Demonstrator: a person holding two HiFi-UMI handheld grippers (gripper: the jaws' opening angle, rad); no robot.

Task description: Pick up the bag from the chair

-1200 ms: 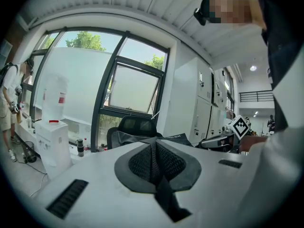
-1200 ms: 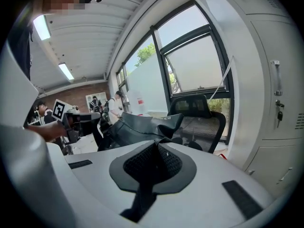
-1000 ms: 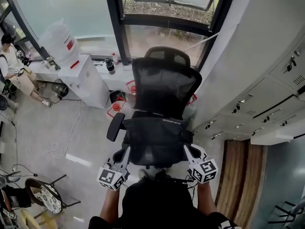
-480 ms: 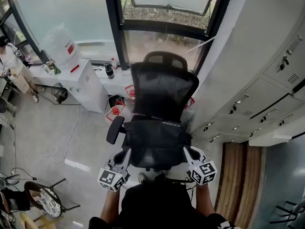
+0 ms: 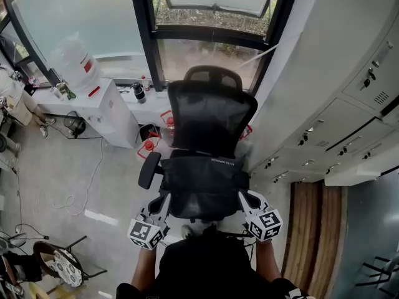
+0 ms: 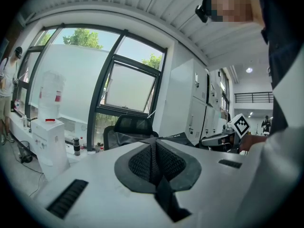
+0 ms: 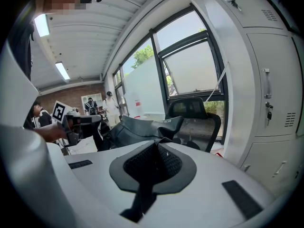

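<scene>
- Could lose the bag [image 5: 202, 185] from either pinch if jerked upward: seemingly only a thin edge of black fabric caught at each side.
- Could tip it, and spill whatever lies inside, by raising one side ahead of the other.
- Might catch on the armrest [image 5: 149, 169] or drag the chair [image 5: 212, 114] along if pulled back before lifting clear of the seat.
- Might bump the lockers [image 5: 349, 123] close on the right with a wide swing.
- Left gripper [image 5: 162, 201]: clenched tight, apparently on the bag's near left corner, with fabric running straight off the jaw tips.
- Right gripper [image 5: 245, 199]: likewise clamped, seemingly on the near right corner.
- Bag: spread over the chair seat in front of the mesh backrest and stretched between the two grippers. Cannot tell whether resting on the seat or just off it.
- Inside of the bag: hidden, with no open mouth on show and contents unknown.
- Water dispenser [image 5: 103, 114] by the window, with a large bottle [image 5: 75, 61] upended on top. Fill level too hard to judge.
- Lockers: every door closed, nothing of their contents visible.
</scene>
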